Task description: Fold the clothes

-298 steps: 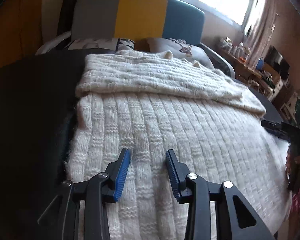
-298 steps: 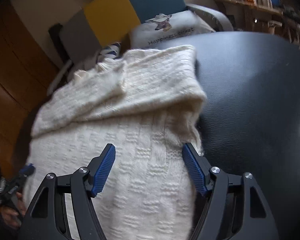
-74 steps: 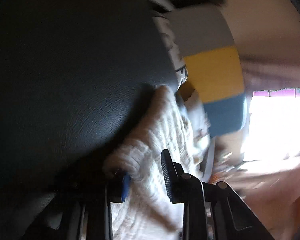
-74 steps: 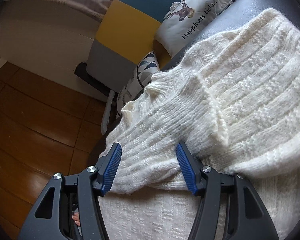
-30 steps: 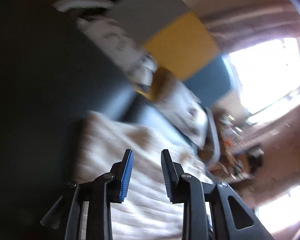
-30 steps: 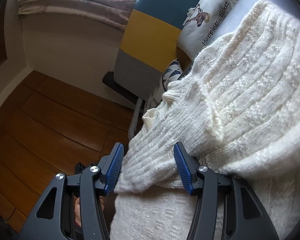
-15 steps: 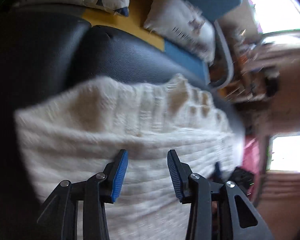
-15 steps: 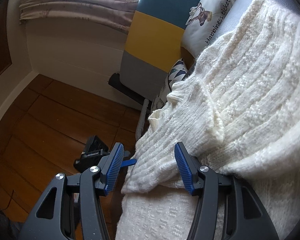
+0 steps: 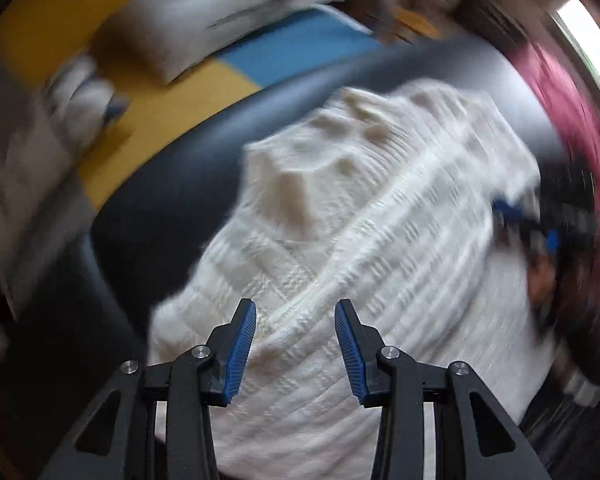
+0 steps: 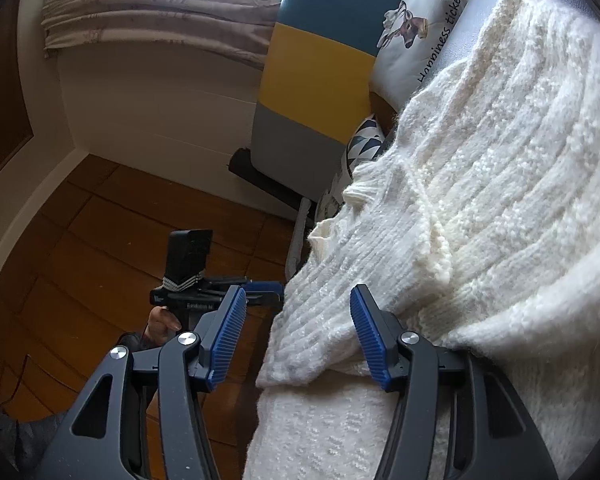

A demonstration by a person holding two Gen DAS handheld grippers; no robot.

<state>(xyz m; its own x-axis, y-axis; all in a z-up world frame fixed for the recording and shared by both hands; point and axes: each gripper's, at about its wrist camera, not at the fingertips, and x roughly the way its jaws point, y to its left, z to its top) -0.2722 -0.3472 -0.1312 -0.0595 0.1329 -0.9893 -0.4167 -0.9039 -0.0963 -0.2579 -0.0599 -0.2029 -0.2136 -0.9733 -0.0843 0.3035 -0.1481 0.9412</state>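
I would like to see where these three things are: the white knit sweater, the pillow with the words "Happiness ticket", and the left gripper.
white knit sweater [image 10: 500,184]: right wrist view, ribbed folded upper layer.
"Happiness ticket" pillow [image 10: 416,40]: right wrist view, printed white front.
left gripper [image 9: 295,350]: left wrist view, midway between the open blue-padded fingertips.

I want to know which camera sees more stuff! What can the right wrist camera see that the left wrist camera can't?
Only the right wrist view shows the wooden floor, the curtain and the pillow lettering, sharply. Only the left wrist view, which is blurred, shows a dark red cloth at the right edge. Both show the white knit sweater on the black cushion, and each shows open blue jaws.
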